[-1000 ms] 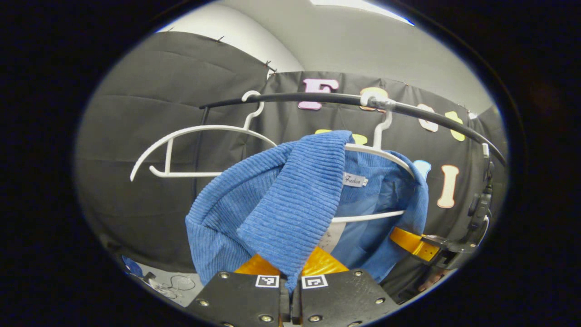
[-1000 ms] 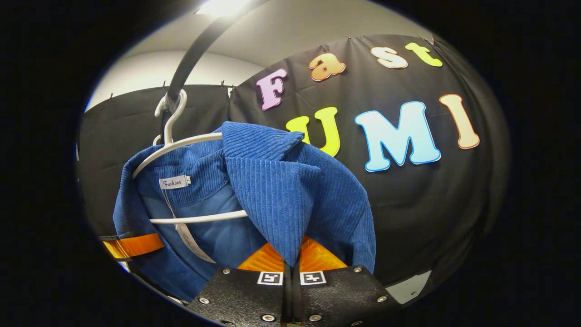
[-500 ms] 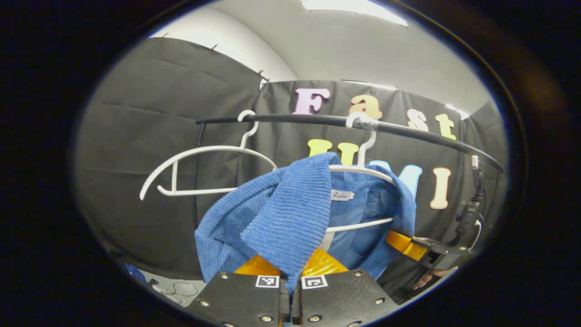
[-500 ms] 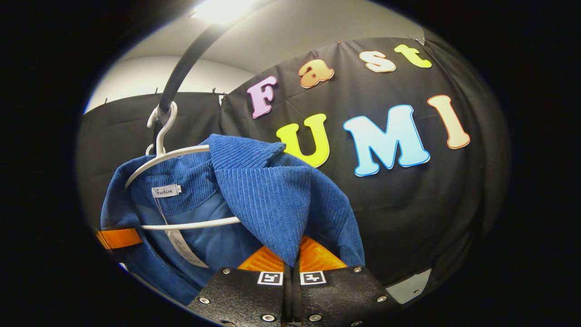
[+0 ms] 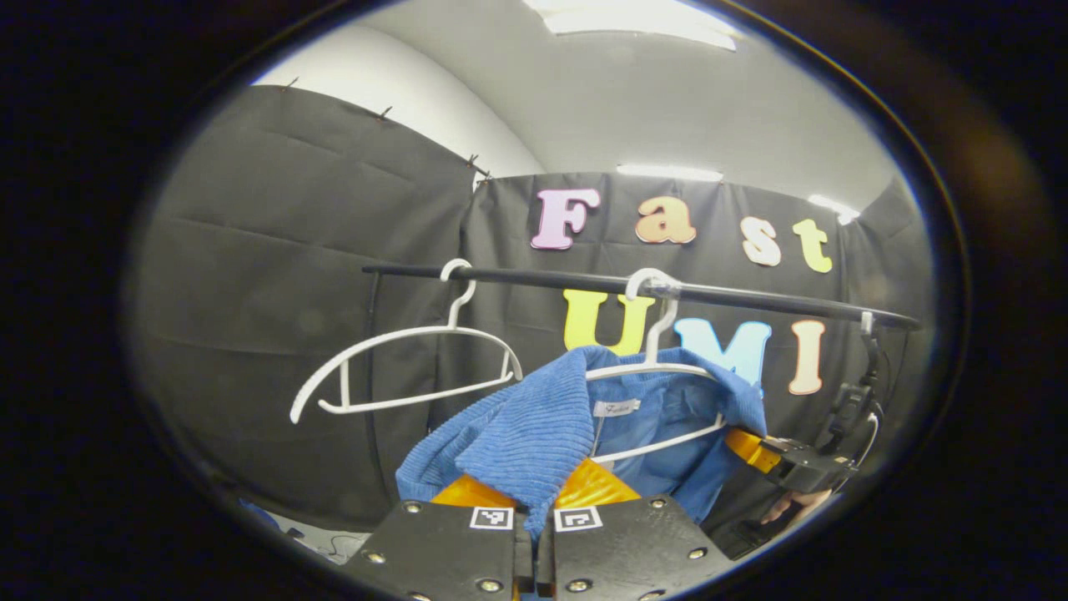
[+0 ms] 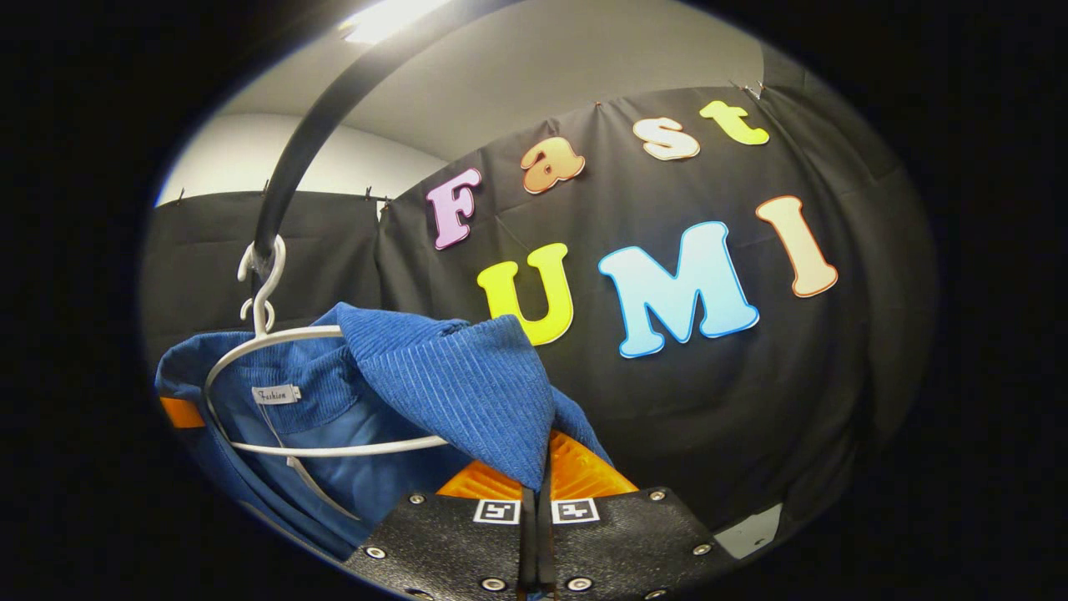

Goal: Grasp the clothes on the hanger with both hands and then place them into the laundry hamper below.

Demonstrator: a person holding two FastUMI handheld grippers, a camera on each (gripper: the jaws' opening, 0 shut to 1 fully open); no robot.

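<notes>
A blue ribbed corduroy garment (image 5: pixel 534 426) is seen draped over a white plastic hanger (image 5: pixel 659 367), with its collar area and a small white neck label (image 5: pixel 616 408) turned toward the camera in the left gripper view. A fold of this cloth is drawn down to the left gripper (image 5: pixel 534 524), whose two fingers are pressed together on it, so that the ribbed fabric is pinched directly ahead of the gripper body. In the right gripper view the same blue garment (image 6: pixel 434 392) is held the same way: a pointed flap of it is clamped between the closed fingers of the right gripper (image 6: pixel 534 492), with the rest of the cloth spread to the left of the gripper over the white hanger (image 6: pixel 275 342). The garment is thus suspended between both grippers and the hanger, just above and ahead of each.

The hanger's hook is looped over a black horizontal metal rail (image 5: pixel 751 296), above the left gripper. A second, bare white plastic hanger (image 5: pixel 409 367) is hung on the same rail, up and to the left of the left gripper. To the right of it, the right gripper (image 5: pixel 755 449) is partly seen against the cloth, with what appears to be a hand (image 5: pixel 791 503) below it, though the edge of the view is too dim for certainty.
</notes>
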